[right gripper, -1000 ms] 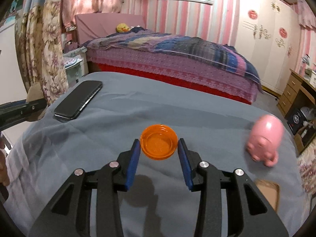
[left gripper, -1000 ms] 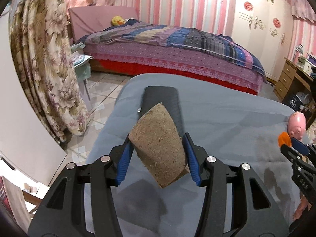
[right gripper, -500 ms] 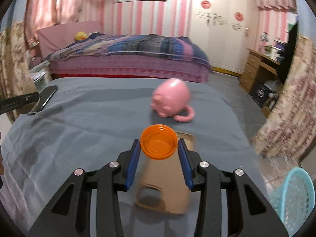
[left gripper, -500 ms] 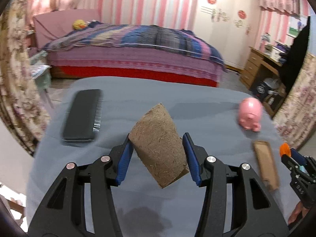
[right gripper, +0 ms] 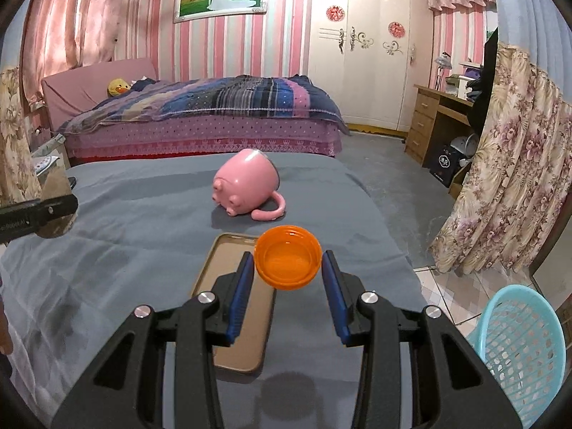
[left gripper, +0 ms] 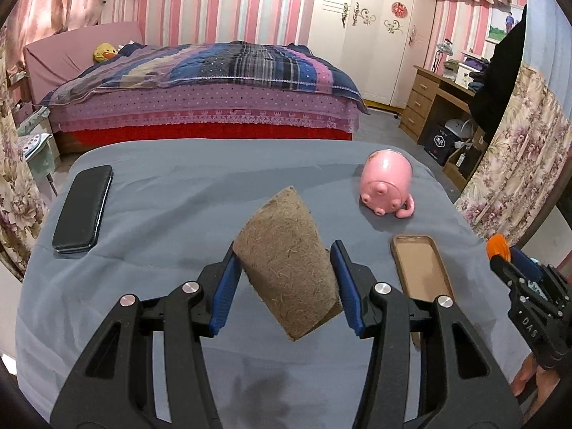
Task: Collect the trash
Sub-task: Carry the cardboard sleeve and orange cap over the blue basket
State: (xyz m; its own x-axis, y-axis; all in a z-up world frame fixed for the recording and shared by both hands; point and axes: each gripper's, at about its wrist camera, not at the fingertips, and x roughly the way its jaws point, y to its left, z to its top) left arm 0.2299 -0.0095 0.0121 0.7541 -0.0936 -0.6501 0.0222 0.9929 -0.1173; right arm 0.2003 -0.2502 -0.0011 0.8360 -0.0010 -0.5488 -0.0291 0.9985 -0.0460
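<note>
My left gripper is shut on a brown fibre pot, tilted, and holds it above the grey-covered table. My right gripper is shut on an orange bottle cap, open side up, above the table's right part. The right gripper with the cap also shows at the right edge of the left wrist view. The left gripper with the pot shows at the left edge of the right wrist view. A light blue mesh basket stands on the floor at the lower right.
On the table lie a pink pig mug on its side, a brown phone case and a black phone. Behind are a bed, a wooden desk and flowered curtains.
Both grippers have swung to the right with their loads. The pig mug and the phone case came into the left view; the basket grew larger in the right view.
</note>
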